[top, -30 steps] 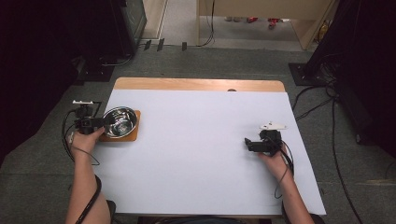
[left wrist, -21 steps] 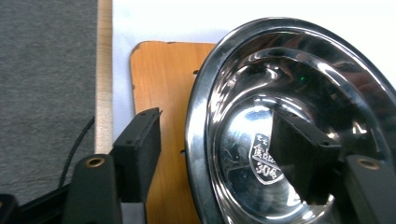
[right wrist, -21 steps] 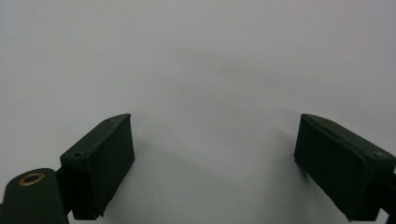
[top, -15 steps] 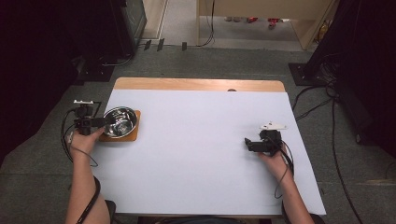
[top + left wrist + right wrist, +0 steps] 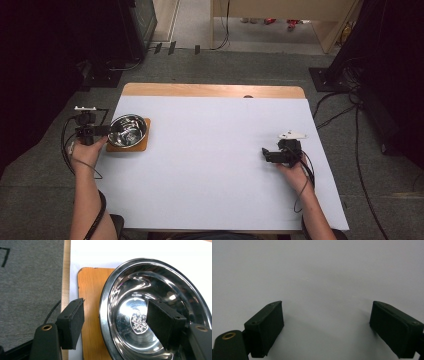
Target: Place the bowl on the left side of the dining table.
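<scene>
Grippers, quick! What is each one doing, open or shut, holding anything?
Left gripper: open, jaws astride the rim of the steel bowl, not clamped.
Right gripper: open, holding nothing, over the white table cover.

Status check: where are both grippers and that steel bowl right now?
Left gripper open, jaws straddling steel bowl rim. Bowl on wooden mat. Right gripper open over bare white sheet.

Your bowl is polished metal, mirror-bright, with a stamped mark in its base. It sits on a smooth, matt wooden board. The worktop wears a matt white sheet, paper-like (its bare wooden edge shows at the far side). Your left claw has matt black pads, faintly grainy. The floor looks like rough grey carpet.
</scene>
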Action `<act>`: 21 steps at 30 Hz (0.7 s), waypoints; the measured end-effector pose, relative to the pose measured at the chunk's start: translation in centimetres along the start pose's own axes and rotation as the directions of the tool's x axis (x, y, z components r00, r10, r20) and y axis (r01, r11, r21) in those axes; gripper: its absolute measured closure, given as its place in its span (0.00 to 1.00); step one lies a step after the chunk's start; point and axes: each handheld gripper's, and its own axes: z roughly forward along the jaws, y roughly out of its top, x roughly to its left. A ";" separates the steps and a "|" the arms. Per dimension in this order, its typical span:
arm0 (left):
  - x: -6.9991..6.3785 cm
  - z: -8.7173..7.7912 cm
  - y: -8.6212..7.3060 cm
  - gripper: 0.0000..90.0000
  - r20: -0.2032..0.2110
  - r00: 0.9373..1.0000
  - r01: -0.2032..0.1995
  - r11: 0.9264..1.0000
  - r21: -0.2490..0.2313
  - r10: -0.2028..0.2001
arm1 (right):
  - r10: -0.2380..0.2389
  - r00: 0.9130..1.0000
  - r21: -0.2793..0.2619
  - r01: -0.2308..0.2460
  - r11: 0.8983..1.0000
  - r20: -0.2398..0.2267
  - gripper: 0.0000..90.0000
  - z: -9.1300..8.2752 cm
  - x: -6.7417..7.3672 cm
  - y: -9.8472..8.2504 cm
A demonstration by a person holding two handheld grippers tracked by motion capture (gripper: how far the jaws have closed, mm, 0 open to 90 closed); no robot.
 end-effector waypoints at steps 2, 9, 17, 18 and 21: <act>-0.1 -0.2 0.1 0.35 -0.010 1.000 -0.009 1.000 0.001 0.009 | 0.000 1.000 0.000 0.000 1.000 0.000 0.13 0.0 0.0 0.0; -0.4 -0.9 0.3 0.35 -0.019 1.000 -0.004 1.000 -0.011 0.003 | 0.001 1.000 0.000 -0.001 1.000 0.000 0.13 0.0 0.0 0.0; -1.4 -1.5 0.6 0.33 -0.015 1.000 -0.011 1.000 -0.020 0.011 | 0.001 1.000 0.000 -0.001 1.000 0.000 0.13 0.0 0.0 0.0; -1.5 -1.6 0.6 0.32 -0.011 1.000 -0.011 1.000 -0.018 0.011 | 0.001 1.000 0.000 -0.001 1.000 0.000 0.13 0.0 0.0 0.0; -1.8 -1.7 0.8 0.32 -0.009 1.000 -0.005 1.000 -0.022 0.005 | 0.001 1.000 0.000 -0.001 1.000 0.000 0.13 0.0 0.0 0.0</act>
